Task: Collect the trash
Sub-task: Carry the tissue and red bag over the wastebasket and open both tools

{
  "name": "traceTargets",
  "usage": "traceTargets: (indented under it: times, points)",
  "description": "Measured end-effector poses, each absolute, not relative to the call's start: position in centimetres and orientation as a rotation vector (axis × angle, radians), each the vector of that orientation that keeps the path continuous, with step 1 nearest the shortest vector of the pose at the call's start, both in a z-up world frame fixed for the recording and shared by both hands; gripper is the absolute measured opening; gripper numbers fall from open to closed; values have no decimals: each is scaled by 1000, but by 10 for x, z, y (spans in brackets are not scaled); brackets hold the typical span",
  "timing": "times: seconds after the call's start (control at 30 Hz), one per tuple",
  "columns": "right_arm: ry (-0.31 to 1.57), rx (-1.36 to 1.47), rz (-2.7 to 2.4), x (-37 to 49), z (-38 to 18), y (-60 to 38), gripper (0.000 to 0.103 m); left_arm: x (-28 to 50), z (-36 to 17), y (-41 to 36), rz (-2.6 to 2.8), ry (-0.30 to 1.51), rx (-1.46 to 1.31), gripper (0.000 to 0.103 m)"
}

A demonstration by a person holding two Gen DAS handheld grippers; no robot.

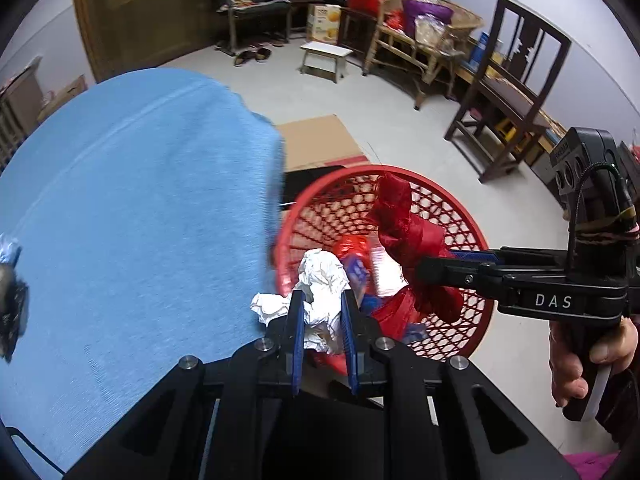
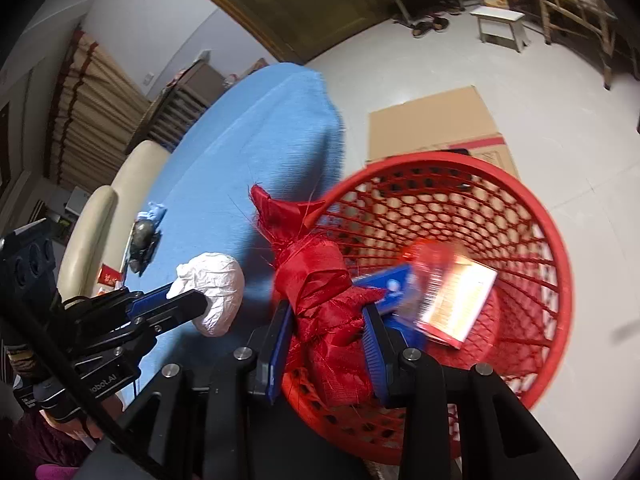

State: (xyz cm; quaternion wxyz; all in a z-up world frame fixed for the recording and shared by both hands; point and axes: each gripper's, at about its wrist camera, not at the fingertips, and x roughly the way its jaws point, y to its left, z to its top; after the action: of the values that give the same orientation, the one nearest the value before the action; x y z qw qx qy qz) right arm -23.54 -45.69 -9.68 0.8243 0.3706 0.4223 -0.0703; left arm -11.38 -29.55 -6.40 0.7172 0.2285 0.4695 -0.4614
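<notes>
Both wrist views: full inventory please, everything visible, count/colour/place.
basket: 1, red mesh, on floor beside the table
packets: several, red, blue and white, inside basket; count unclear
crumpled paper: 1, white, in left gripper, at table edge by basket rim
fabric bundle: 1, red, in right gripper, over basket
tablecloth: 1, blue, covers table
dark wrapper: 1, grey-black, on tablecloth
cardboard sheet: 1, brown, flat on floor behind basket
stool: 1, white, far floor
wooden chair: 1, dark, right of room
wicker chair: 1, tan, back wall, piled with bags
left gripper: 1, black, blue pads
right gripper: 1, black, blue pads
</notes>
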Motion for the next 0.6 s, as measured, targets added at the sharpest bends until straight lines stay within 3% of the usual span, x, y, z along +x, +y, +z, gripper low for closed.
traceTargets:
  times: [0.23, 0.33, 0.37, 0.4, 0.6]
  points:
    - [909, 851, -200, -258, -106, -484, 39, -124, -75, -326, -1098, 1090, 513, 20]
    - [923, 885, -206, -263, -110, -492, 39, -126, -79, -334, -1102, 1110, 522, 32]
    - [928, 897, -208, -264, -111, -494, 46, -126, -78, -333, -1101, 1105, 523, 37]
    - [926, 912, -213, -266, -112, -497, 59, -126, -78, -332, -1099, 1100, 524, 38]
    - [865, 915, -240, -272, -103, -507, 60, -119, -71, -323, -1076, 1081, 509, 40]
